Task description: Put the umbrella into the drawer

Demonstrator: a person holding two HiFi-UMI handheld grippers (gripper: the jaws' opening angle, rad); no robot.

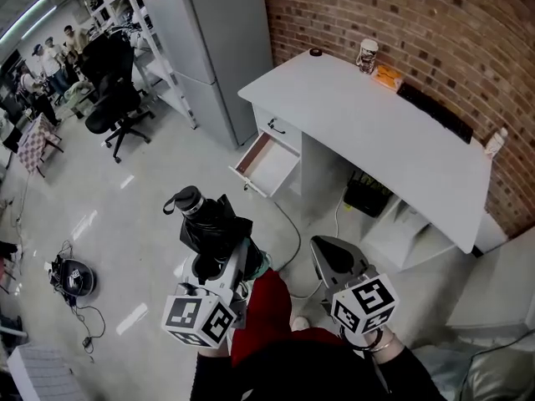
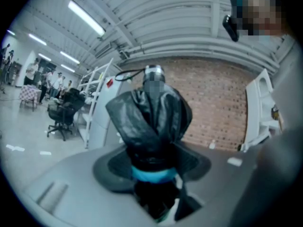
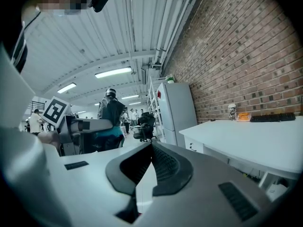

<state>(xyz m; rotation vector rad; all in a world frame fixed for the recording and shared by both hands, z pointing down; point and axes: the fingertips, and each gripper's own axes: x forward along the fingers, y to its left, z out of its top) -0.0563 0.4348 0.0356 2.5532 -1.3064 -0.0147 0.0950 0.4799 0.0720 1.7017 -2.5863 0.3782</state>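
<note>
A folded black umbrella [image 1: 209, 222] with a teal band stands up from my left gripper [image 1: 222, 256], which is shut on its lower end; in the left gripper view the umbrella [image 2: 149, 122] fills the middle between the jaws of that gripper [image 2: 154, 176]. My right gripper [image 1: 333, 259] hangs beside it, shut and empty, its jaws [image 3: 150, 167] pressed together. The white desk [image 1: 393, 132] stands ahead by the brick wall. Its lower drawer [image 1: 267, 164] is pulled out and looks empty. From the right gripper view I see the umbrella [image 3: 110, 110] off to the left.
On the desk are a cup [image 1: 366, 55], an orange item [image 1: 388, 77] and a black keyboard [image 1: 435, 111]. A grey cabinet [image 1: 221, 40] stands left of the desk. An office chair [image 1: 113, 98] and floor cables [image 1: 71, 278] lie to the left. A cord [image 1: 292, 232] runs toward the desk.
</note>
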